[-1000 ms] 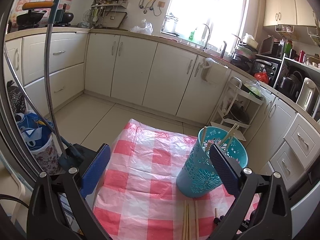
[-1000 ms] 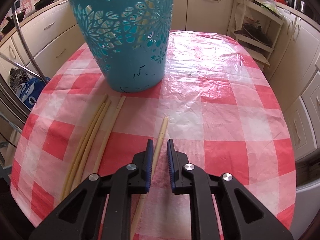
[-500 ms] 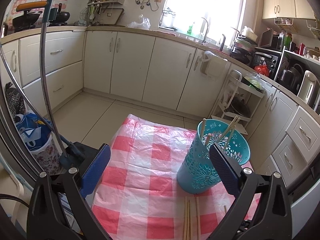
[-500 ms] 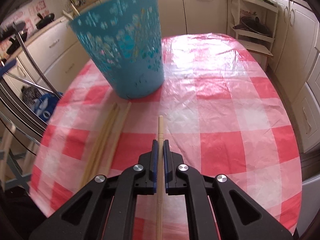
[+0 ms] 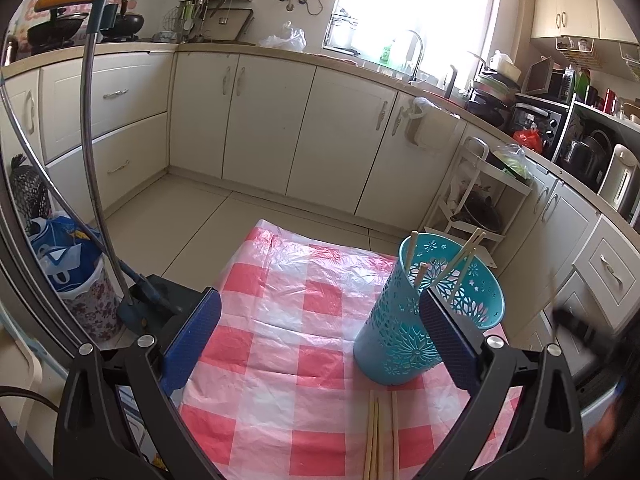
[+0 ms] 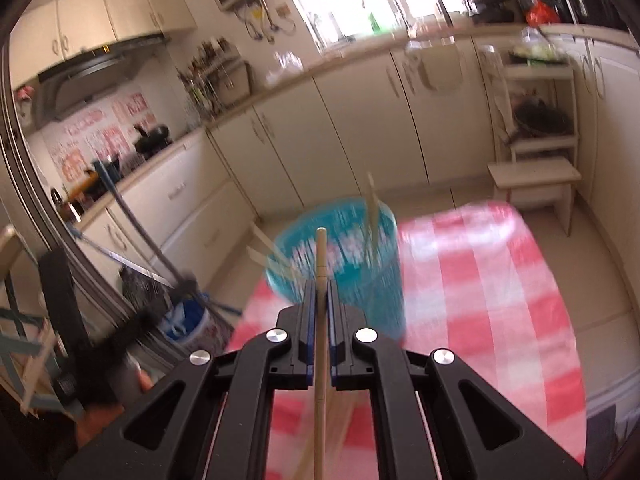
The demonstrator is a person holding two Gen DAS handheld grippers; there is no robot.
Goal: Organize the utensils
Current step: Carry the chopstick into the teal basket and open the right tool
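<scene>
Step in hand: carrying one chopstick (image 6: 320,320) to the cup (image 6: 344,256). Right gripper (image 6: 320,300) is clamped on it, pads pressed to the stick on both sides, stick running along the finger axis with its far end poking out ahead and the near end trailing back under the camera. The frame is motion-blurred (details of the cup's rim are soft).

Cup stands on the checked cloth (image 5: 280,320), directly ahead of and below the stick's tip; several chopsticks already lean inside it.

Left gripper (image 5: 320,336) hangs wide open over the cloth, holding nothing; the cup (image 5: 432,320) sits at its right finger (image 5: 448,340), apparently behind it. Three loose chopsticks (image 5: 376,432) lie flat just in front of the cup.

Next move, as I judge it: tip the stick steeper, bring the leading end over the rim, then release. Risk: striking the sticks already inside.
</scene>
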